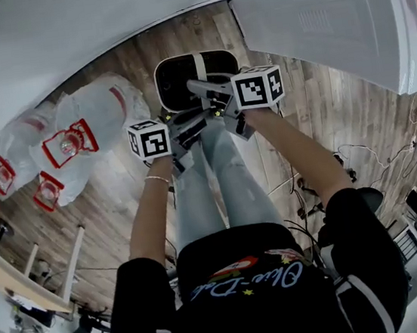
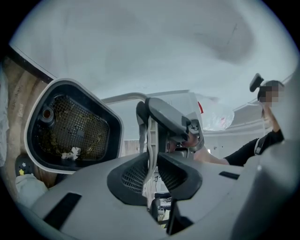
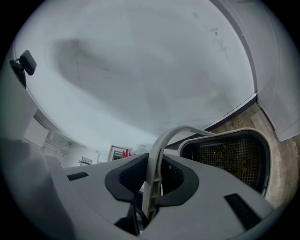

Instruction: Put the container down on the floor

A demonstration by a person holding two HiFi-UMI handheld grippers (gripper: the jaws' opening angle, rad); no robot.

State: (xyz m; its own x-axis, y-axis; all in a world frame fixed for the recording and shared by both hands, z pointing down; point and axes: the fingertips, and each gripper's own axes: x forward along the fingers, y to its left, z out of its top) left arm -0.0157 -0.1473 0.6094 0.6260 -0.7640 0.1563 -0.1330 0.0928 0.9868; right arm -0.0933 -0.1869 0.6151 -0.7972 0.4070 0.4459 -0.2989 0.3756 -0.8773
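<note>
I have both claws on the container's white handle (image 2: 150, 136). My left claw (image 2: 152, 161) is clamped on the thin strip, jaws only narrowly apart. My right claw (image 3: 152, 180) pinches the same handle close beside it. The container (image 1: 159, 81), dark mesh basket showing inside, is just beyond the claw tips, with wooden floor (image 1: 120, 189) around it. I cannot tell whether it touches the floor.
</note>
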